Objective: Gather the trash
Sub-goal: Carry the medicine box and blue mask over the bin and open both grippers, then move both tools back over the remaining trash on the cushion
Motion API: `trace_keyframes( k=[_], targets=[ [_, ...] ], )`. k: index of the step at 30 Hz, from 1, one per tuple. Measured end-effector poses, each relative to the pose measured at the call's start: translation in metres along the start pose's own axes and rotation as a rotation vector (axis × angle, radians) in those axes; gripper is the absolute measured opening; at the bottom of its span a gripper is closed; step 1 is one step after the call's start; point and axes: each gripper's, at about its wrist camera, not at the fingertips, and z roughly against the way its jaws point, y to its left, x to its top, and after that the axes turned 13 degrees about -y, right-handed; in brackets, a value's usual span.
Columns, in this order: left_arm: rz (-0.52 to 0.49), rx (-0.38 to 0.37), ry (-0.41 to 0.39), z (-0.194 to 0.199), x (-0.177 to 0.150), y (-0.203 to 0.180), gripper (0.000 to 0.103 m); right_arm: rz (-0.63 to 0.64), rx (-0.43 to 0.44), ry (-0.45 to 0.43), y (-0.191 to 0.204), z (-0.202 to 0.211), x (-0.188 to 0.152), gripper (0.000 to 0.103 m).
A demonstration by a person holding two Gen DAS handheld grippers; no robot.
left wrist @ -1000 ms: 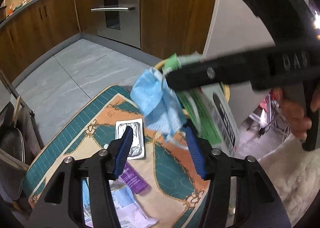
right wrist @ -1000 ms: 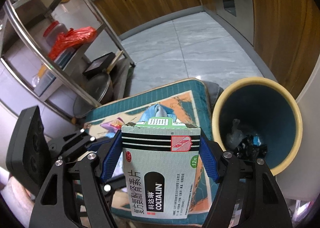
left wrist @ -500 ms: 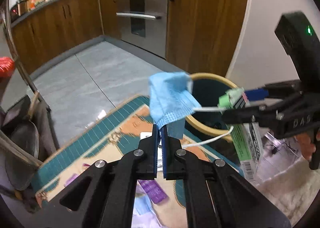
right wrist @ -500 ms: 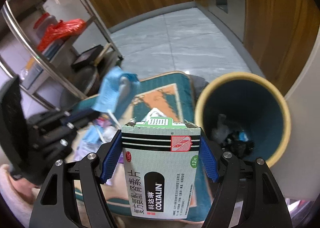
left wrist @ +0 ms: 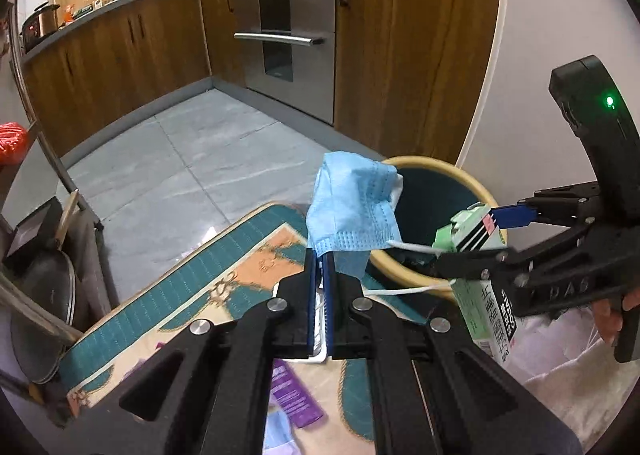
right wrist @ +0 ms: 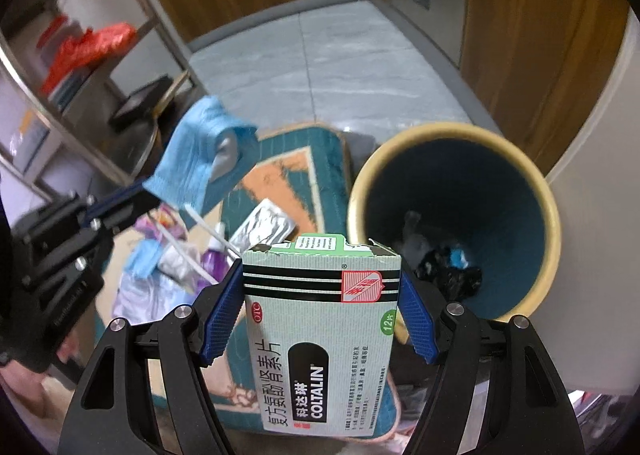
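My left gripper point(left wrist: 319, 255) is shut on a blue face mask point(left wrist: 352, 207), which stands up above its fingertips with white ear loops trailing right. In the right wrist view the mask point(right wrist: 200, 151) hangs at upper left above the mat. My right gripper point(right wrist: 322, 307) is shut on a green and white medicine box point(right wrist: 322, 339), its blue pads pressed on both sides. The box point(left wrist: 486, 287) shows at the right of the left wrist view, beside the bin. A yellow-rimmed bin point(right wrist: 456, 215) with a dark teal inside holds some dark trash.
A teal and orange mat point(left wrist: 224, 283) lies on the grey tile floor. On it lie a foil blister pack point(right wrist: 264, 227), a purple wrapper point(left wrist: 296, 395) and other litter point(right wrist: 160, 267). Wooden cabinets and an oven stand behind; a metal rack point(right wrist: 80, 67) stands left.
My left gripper closed on the blue mask and lifted it off the mat toward the bin. The right gripper moved the box lower and nearer the bin's rim.
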Motion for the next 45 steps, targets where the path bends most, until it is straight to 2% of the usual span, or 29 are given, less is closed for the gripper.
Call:
trace_keyframes(
  k=[5, 7, 13, 17, 19, 22, 31, 33, 35, 37, 40, 45],
  targets=[
    [-0.009, -0.031, -0.036, -0.017, 0.01, -0.022, 0.003, 0.064, -0.113, -0.084, -0.024, 0.01, 0.011, 0.072],
    [-0.009, -0.06, -0.029, -0.03, 0.011, -0.037, 0.003, 0.063, -0.145, -0.092, -0.036, 0.009, 0.012, 0.073],
    [-0.053, -0.128, 0.038, -0.076, 0.003, -0.084, 0.003, -0.066, -0.242, -0.037, -0.098, -0.013, 0.011, 0.073],
    [-0.031, -0.139, 0.103, -0.106, -0.011, -0.097, 0.003, -0.187, -0.27, -0.01, -0.127, -0.026, 0.009, 0.073],
    [-0.019, -0.141, 0.119, -0.115, -0.017, -0.103, 0.003, -0.198, -0.287, 0.001, -0.132, -0.034, 0.009, 0.073],
    [-0.044, -0.124, 0.131, -0.122, -0.022, -0.107, 0.003, -0.149, -0.317, 0.006, -0.129, -0.045, 0.012, 0.073],
    [-0.043, -0.084, 0.144, -0.119, -0.022, -0.095, 0.006, -0.13, -0.348, -0.053, -0.134, -0.051, 0.019, 0.075],
    [-0.046, -0.082, 0.139, -0.114, -0.02, -0.092, 0.009, -0.149, -0.346, -0.05, -0.134, -0.053, 0.021, 0.081],
    [-0.046, -0.078, 0.134, -0.107, -0.019, -0.087, 0.017, -0.164, -0.334, -0.053, -0.132, -0.051, 0.022, 0.087],
    [-0.044, -0.069, 0.126, -0.102, -0.017, -0.084, 0.023, -0.15, -0.342, -0.058, -0.13, -0.049, 0.024, 0.088],
    [-0.039, -0.052, 0.117, -0.092, -0.015, -0.074, 0.026, -0.127, -0.348, -0.057, -0.125, -0.044, 0.023, 0.088],
    [-0.036, -0.024, 0.101, -0.073, -0.012, -0.056, 0.038, -0.106, -0.337, -0.064, -0.112, -0.031, 0.021, 0.09]
  ],
)
